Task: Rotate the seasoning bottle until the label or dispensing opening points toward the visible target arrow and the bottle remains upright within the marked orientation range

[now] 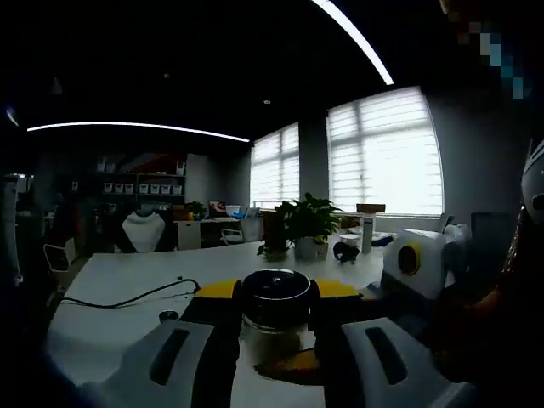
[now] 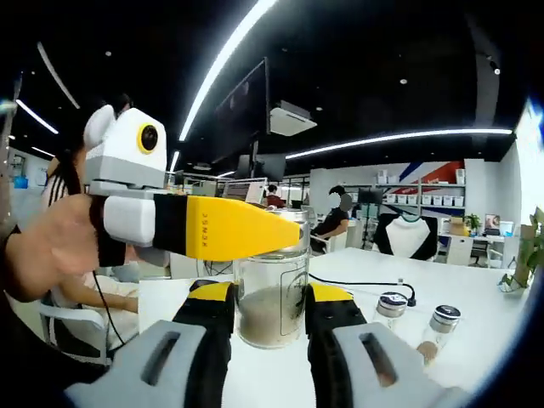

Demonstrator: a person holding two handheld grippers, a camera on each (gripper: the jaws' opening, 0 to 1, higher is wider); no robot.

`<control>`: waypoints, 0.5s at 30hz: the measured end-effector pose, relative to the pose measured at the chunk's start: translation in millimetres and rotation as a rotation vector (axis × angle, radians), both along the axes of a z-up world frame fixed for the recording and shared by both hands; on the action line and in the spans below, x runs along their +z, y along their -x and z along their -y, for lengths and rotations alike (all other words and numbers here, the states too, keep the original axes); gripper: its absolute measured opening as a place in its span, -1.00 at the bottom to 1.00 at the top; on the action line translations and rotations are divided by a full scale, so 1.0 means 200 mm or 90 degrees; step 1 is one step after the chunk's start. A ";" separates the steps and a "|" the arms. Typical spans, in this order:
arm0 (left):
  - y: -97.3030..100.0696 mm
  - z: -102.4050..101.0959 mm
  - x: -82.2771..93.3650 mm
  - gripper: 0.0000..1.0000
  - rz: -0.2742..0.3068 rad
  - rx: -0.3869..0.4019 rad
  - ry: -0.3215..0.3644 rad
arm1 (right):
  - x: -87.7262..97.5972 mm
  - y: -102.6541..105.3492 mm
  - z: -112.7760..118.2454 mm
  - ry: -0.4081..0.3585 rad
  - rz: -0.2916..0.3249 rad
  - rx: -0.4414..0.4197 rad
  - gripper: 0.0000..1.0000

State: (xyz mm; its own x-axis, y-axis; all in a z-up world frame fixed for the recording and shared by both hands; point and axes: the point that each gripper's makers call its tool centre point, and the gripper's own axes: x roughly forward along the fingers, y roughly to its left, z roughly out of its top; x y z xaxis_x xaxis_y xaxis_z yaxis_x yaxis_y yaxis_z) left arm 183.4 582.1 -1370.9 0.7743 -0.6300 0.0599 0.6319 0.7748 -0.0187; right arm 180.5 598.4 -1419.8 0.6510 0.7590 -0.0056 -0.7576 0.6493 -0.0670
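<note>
Both tongs bear on one glass seasoning bottle (image 2: 272, 297). In the right gripper view the right gripper (image 2: 270, 316) has its yellow-tipped jaws set on either side of the bottle's lower body, drawn in until the pads meet the glass, so it pinches the bottle low down. The left gripper (image 2: 255, 229) comes into that view from the left, held in a person's hand (image 2: 47, 246), with its yellow jaws reaching across to the bottle's upper part.

In the left gripper view the left gripper (image 1: 276, 302) looks down on the dark cap (image 1: 276, 289); the jaws sit narrow on both sides of it, touching or very nearly, so it seems to grip the bottle at the top, though contact is hard to confirm in the dim picture.

The bottle stands upright on the white table (image 2: 459, 293), holding a pale seasoning in its lower half. Two smaller shakers (image 2: 415, 319) stand on the table near the bottle, on its side away from the hand, apart from it. A black cable (image 2: 365, 285) lies on the table beyond the bottle.

My reading is that the turning step is in hand. I cannot make out a target arrow or a label, so progress is unclear. The next move calls for one gripper steadying the base while the other twists, keeping the bottle vertical and clear of the shakers.
</note>
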 end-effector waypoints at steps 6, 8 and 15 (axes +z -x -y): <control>-0.02 0.01 0.04 -0.33 0.039 0.065 0.023 | 0.03 -0.04 0.00 0.029 0.041 -0.063 -0.42; -0.01 0.01 0.05 -0.34 0.039 0.062 0.026 | 0.04 -0.04 0.00 0.032 0.044 -0.068 -0.41; 0.03 0.02 0.07 -0.35 -0.026 -0.068 0.071 | 0.07 0.03 0.02 0.026 0.064 0.026 -0.41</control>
State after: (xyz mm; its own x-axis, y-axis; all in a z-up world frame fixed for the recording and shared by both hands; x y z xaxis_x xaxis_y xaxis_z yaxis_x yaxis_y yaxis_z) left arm 177.5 578.9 -1356.7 0.7065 -0.7000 0.1045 0.7075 0.6949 -0.1284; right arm 174.2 593.8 -1405.3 0.6181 0.7857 0.0271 -0.7716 0.6129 -0.1702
